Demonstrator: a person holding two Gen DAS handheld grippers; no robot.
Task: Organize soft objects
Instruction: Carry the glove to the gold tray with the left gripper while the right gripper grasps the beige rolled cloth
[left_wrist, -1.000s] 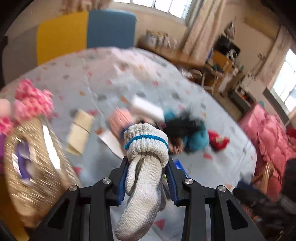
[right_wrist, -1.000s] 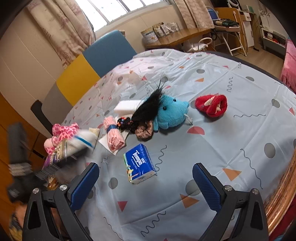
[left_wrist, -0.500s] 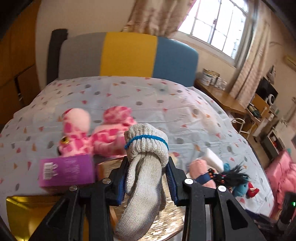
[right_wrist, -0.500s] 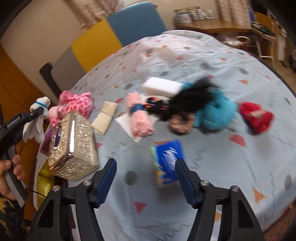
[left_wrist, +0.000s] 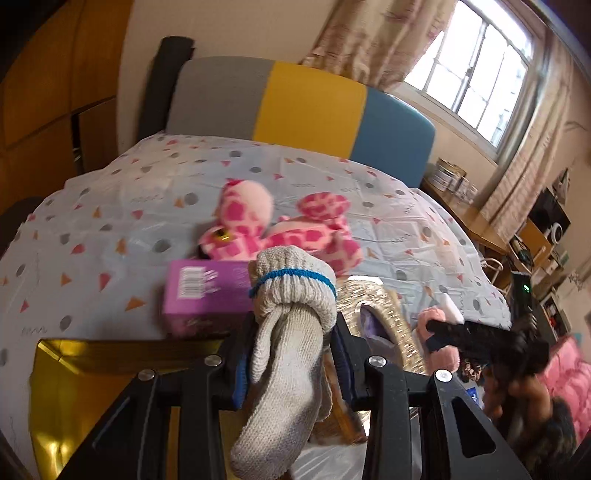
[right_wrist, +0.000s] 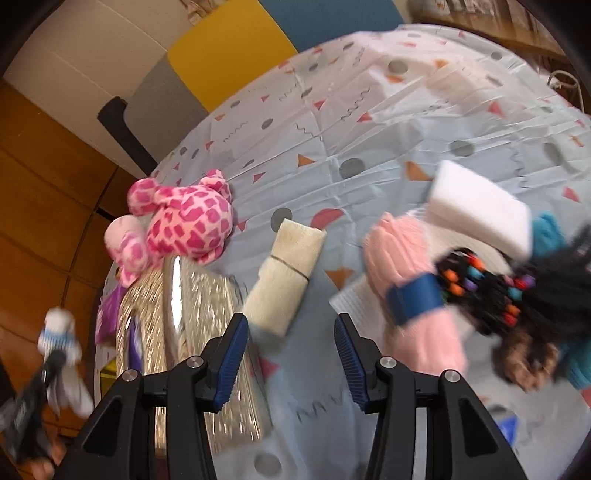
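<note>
My left gripper (left_wrist: 291, 354) is shut on a grey knit glove (left_wrist: 288, 354) with a blue cuff stripe, held above a gold box (left_wrist: 92, 380) at the table's near edge. A pink spotted plush (left_wrist: 280, 232) lies behind a purple box (left_wrist: 203, 291). My right gripper (right_wrist: 290, 354) is open and empty, low over the table, close before a beige rolled cloth (right_wrist: 284, 273). A pink rolled towel with a blue band (right_wrist: 410, 284) lies to its right. The pink plush (right_wrist: 177, 221) also shows in the right wrist view, and the glove (right_wrist: 62, 354) at far left.
A sparkly gold tissue box (right_wrist: 195, 332) stands left of the right gripper. A white sponge block (right_wrist: 480, 210), a black wig with beads (right_wrist: 517, 288) and a blue plush (right_wrist: 554, 229) lie at right. A grey, yellow and blue chair back (left_wrist: 303, 107) stands behind the table.
My right gripper has dropped and moved left towards the beige cloth and pink towel, its jaws narrower. My left gripper, still holding the glove, has shifted slightly over the gold box.
</note>
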